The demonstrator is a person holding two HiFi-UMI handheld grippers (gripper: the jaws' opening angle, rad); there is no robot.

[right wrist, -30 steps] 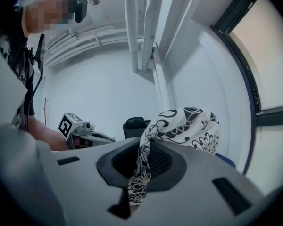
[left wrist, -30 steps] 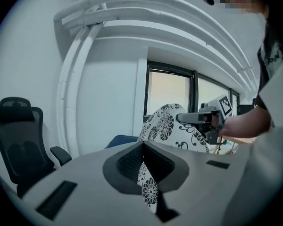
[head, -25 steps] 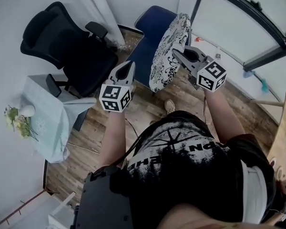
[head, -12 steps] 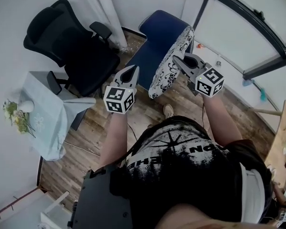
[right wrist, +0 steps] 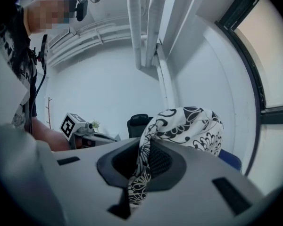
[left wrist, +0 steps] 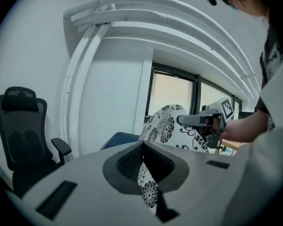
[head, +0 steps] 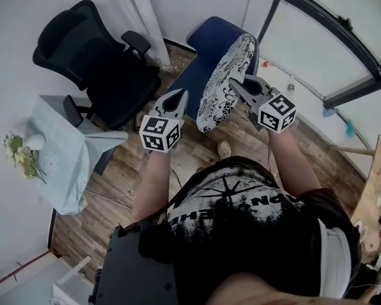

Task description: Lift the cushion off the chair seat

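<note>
While the cushion [head: 223,81] hangs, left gripper [head: 180,94] and right gripper [head: 235,81] jaws pinch its fabric.

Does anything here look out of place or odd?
Only the cushion: it hangs on edge over the blue chair, its fabric pinched by the left claw and the right claw. Nothing else stands out.

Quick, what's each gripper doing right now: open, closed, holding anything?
Left gripper: closed, pinching the edge of the cushion.
Right gripper: closed, pinching a fold of the cushion.
</note>
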